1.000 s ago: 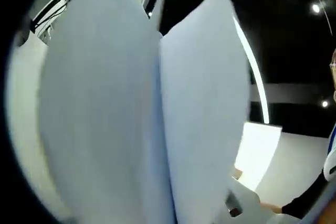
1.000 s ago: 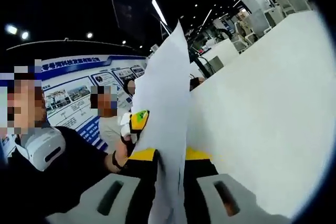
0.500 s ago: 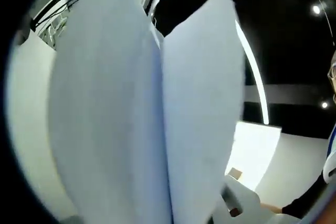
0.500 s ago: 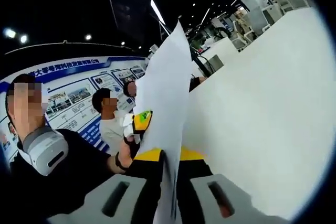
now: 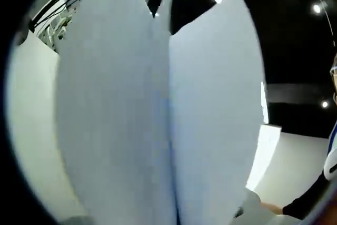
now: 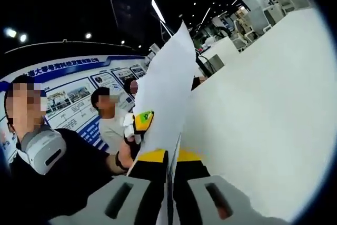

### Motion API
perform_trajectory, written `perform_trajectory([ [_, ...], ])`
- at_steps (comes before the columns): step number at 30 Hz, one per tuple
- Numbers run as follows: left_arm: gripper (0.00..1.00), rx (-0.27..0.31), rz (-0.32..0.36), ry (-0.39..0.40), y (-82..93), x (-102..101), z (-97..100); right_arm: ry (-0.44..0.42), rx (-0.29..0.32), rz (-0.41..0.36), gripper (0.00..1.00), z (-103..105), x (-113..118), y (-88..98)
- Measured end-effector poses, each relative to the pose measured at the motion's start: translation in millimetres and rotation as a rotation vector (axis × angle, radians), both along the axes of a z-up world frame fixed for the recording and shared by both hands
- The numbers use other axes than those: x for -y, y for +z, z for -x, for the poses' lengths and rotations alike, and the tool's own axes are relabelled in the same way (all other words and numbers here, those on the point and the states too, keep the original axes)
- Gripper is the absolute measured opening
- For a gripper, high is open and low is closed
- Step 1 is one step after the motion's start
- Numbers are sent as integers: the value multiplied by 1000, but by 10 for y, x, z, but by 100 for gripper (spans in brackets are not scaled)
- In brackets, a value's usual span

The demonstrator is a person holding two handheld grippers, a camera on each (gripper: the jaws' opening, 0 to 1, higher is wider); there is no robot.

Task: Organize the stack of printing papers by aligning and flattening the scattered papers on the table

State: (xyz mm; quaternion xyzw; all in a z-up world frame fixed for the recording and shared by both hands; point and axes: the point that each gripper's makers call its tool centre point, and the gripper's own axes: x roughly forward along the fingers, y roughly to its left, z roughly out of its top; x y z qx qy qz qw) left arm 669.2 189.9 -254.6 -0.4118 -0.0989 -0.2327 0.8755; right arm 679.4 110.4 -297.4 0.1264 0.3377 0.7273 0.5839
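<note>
A stack of white printing papers [image 6: 166, 98] stands on edge above the white table [image 6: 263, 114], held up between both grippers. My right gripper [image 6: 169, 183], with yellow-tipped jaws, is shut on the near edge of the stack. At the far edge of the stack, a hand holds my left gripper [image 6: 138, 124]. In the left gripper view the papers [image 5: 158, 119] rise from the bottom centre and splay into two fans. They hide that gripper's jaws, which seem clamped on the sheets.
The person holding the grippers, in dark sleeves, is at the left of the right gripper view. Another person stands behind, before a blue display board [image 6: 79, 98]. The table [image 5: 26, 130] runs along the left of the left gripper view.
The right-hand fan of sheets in the left gripper view has spread wider, covering the light strip. The right gripper's jaws have drawn closer together on the stack's edge.
</note>
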Motion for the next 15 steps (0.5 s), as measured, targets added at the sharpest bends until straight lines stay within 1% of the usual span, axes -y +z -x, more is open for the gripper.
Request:
perform_trajectory([
  [4,6,25,-10,-12,42,33,35,-19,63,15,16,-8,10,-33],
  [6,6,31,-10,-17,53,45,48,-21,85,14,18,-27,21,-20],
  [7,6,34,-11,-17,58,46,52,-28,103,13,22,-34,23,-18],
  [9,6,39,-10,-17,66,50,60,-50,127,18,29,-69,23,-23],
  [10,6,40,-10,-19,68,53,64,-59,141,19,31,-122,30,-34],
  [12,6,44,-10,-21,76,63,71,-68,153,12,35,-162,50,-37],
  [13,6,47,-10,-23,80,68,74,-73,160,8,38,-182,60,-38],
  [15,6,50,0,-29,90,74,80,-109,145,-22,46,-268,56,-8],
])
